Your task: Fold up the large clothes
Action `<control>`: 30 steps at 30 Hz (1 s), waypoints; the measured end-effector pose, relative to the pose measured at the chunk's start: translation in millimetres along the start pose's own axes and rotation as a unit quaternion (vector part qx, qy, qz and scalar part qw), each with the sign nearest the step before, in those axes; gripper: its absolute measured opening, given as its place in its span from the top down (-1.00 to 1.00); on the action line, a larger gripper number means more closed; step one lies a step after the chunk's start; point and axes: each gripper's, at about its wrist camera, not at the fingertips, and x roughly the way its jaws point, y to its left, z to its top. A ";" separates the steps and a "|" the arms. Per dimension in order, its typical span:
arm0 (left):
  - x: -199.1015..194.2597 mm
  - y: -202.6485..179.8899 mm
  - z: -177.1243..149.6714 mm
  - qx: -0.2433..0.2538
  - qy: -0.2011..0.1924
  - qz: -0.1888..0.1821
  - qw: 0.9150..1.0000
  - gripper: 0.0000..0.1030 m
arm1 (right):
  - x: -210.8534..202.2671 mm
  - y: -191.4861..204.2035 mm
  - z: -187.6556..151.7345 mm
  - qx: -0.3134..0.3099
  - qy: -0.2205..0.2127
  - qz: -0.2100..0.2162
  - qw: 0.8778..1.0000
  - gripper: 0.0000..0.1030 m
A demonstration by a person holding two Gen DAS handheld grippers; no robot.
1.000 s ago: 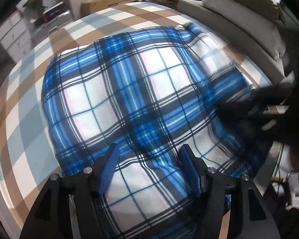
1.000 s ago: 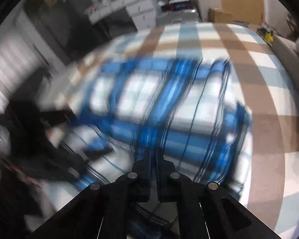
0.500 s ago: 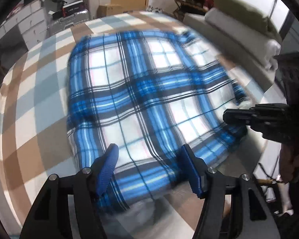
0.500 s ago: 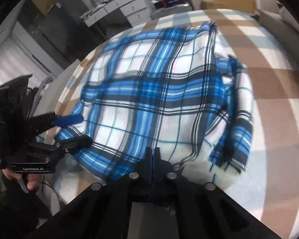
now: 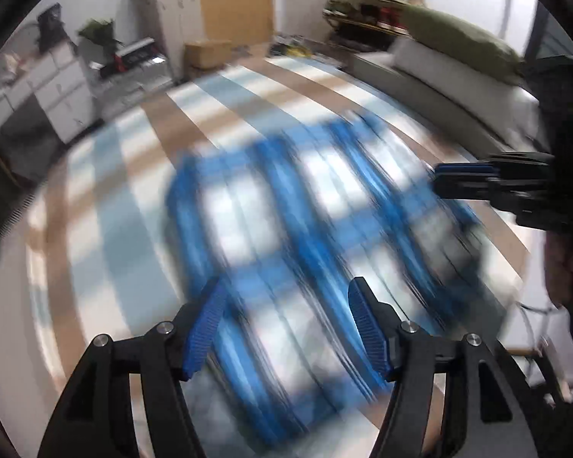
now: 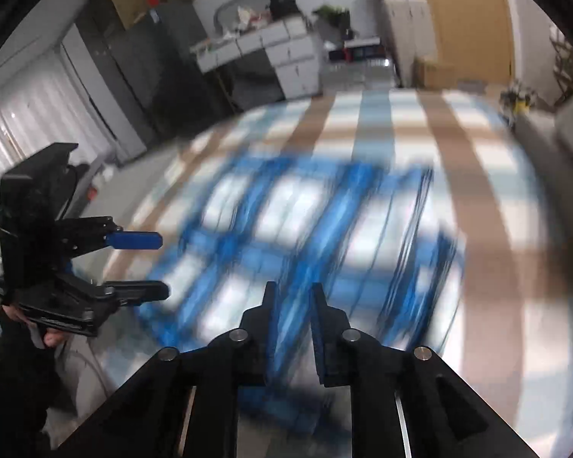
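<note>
The blue, white and black plaid garment lies folded and flat on the checked brown and pale-blue cover; motion blur smears it in both views. My left gripper hangs above the garment's near edge, its jaws wide and still opening, with nothing between the blue pads. Over the same near edge, further right, my right gripper shows a narrow gap. Its jaws are opening and no cloth is between them.
A pale sofa with an olive cushion runs along the cover's right side. White drawers, dark cabinets, a cardboard box and a shoe rack stand beyond the far edge. A person's hand grips the left tool.
Both grippers have risen and drawn back from the garment, so more of the room shows. The right jaws, shut before, now show a small gap. The garment lies spread out flat.
</note>
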 end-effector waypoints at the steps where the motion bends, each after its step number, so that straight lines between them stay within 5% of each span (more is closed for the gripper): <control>1: 8.5 7.6 10.8 -0.008 0.005 -0.007 1.000 -0.19 | 10.4 -5.7 17.3 0.003 -0.007 -0.012 1.000 0.55; 4: 50.9 25.3 44.4 -0.037 0.041 -0.037 0.998 -0.19 | 55.9 -17.4 47.0 0.001 0.012 -0.068 0.998 0.55; 7: 88.6 20.0 49.6 -0.014 0.074 -0.019 0.997 -0.19 | 113.7 -35.2 46.6 0.019 0.093 -0.079 0.992 0.61; 9: 87.2 7.9 49.6 0.014 0.069 0.007 0.998 -0.22 | 108.7 -41.8 48.5 0.012 0.074 -0.071 0.995 0.61; 12: 81.1 8.1 53.8 -0.006 0.083 0.016 0.996 -0.21 | 96.4 -46.7 49.3 0.039 0.084 -0.052 0.994 0.61; 16: 37.0 -4.6 37.9 -0.005 0.019 0.033 0.999 -0.20 | 45.6 -31.8 21.5 0.038 0.040 -0.009 0.998 0.55; 19: 65.6 -7.9 13.7 -0.012 0.065 0.026 0.997 -0.20 | 53.0 -24.9 -12.0 0.029 0.072 -0.031 0.997 0.53; 23: 59.2 -15.6 3.1 -0.007 0.050 0.055 0.997 -0.21 | 46.5 -14.7 -19.6 0.025 0.081 -0.031 0.996 0.53; 26: 35.0 -14.1 -11.6 -0.034 0.031 0.037 0.998 -0.21 | 15.3 -9.0 -27.8 0.021 0.034 -0.014 0.999 0.49; 30: 49.0 -15.3 -42.2 -0.051 0.036 0.022 0.998 -0.22 | 39.8 -9.2 -60.3 0.035 0.091 -0.006 0.995 0.44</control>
